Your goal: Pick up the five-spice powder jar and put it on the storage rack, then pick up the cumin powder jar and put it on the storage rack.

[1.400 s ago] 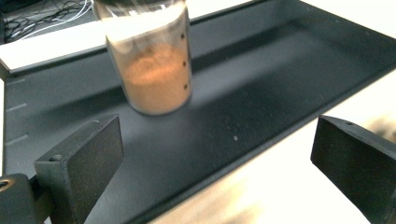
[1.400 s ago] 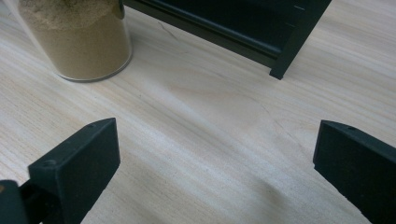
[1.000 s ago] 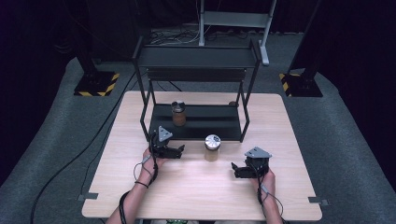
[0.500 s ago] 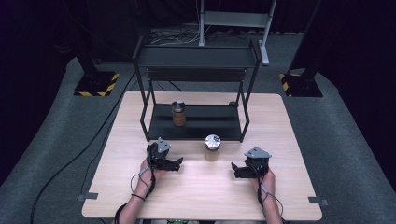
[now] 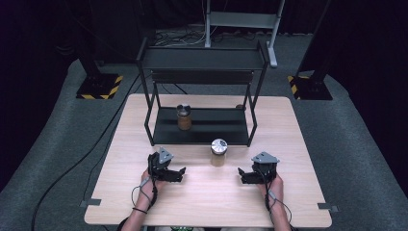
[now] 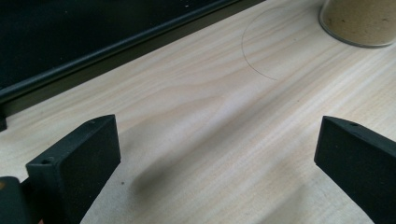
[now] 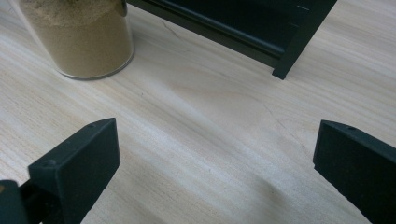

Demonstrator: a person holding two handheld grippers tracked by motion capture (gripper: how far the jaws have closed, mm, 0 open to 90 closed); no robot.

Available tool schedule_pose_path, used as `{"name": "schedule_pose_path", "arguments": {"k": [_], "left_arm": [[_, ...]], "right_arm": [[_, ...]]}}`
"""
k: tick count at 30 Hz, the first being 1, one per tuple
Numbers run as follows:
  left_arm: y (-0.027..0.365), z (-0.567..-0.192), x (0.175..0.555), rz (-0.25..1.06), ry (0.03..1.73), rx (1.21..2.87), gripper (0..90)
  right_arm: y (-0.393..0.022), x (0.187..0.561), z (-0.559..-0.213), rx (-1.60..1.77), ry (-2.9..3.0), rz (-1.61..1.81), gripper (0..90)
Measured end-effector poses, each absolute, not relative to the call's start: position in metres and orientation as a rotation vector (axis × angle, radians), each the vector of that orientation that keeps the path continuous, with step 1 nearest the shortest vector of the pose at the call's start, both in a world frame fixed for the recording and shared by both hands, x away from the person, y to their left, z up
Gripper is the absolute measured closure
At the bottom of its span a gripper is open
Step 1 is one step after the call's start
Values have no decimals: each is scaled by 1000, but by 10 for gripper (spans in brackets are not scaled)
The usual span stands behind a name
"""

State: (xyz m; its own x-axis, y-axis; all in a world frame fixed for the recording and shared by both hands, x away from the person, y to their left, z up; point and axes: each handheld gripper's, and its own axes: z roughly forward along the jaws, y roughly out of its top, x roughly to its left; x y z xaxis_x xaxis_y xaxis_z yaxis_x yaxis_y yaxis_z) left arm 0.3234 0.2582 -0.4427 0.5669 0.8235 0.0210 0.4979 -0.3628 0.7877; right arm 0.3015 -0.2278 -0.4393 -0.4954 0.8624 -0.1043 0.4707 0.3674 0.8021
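Note:
A glass jar of tan powder with a silver lid (image 5: 219, 152) stands on the wooden table (image 5: 298, 139) just in front of the black shelf rack (image 5: 202, 126). A second jar (image 5: 184, 117) with darker contents stands on the rack's bottom shelf. My left gripper (image 5: 181, 173) rests low on the table left of the front jar, open and holding nothing. My right gripper (image 5: 240, 175) rests to the right of that jar, open and holding nothing. The jar's base (image 6: 359, 21) lies at the top right of the left gripper view, and the jar (image 7: 79, 37) at the top left of the right gripper view.
The rack's lower shelf edge (image 6: 116, 46) and a rack leg (image 7: 299, 51) lie close ahead of the grippers. A faint ring mark (image 6: 254, 58) is on the wood. Cables (image 5: 96, 144) trail off the table's left side onto grey carpet.
My left gripper has pulled back from near the rack's front edge toward the person and dropped lower onto the table. The right gripper and both jars stayed put.

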Motion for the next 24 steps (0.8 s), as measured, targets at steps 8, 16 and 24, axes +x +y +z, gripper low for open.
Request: {"name": "schedule_pose_path", "arguments": {"k": [8, 16, 24], "left_arm": [[260, -441, 328, 506, 1092, 2031, 1], [259, -439, 333, 496, 1078, 2068, 1], [256, -438, 334, 498, 1083, 2084, 1]], "right_arm": [[-227, 301, -439, 1150, 2111, 985, 0], [-226, 301, -439, 1146, 2117, 980, 0], [-224, 302, -439, 1141, 2127, 971, 0]]}}
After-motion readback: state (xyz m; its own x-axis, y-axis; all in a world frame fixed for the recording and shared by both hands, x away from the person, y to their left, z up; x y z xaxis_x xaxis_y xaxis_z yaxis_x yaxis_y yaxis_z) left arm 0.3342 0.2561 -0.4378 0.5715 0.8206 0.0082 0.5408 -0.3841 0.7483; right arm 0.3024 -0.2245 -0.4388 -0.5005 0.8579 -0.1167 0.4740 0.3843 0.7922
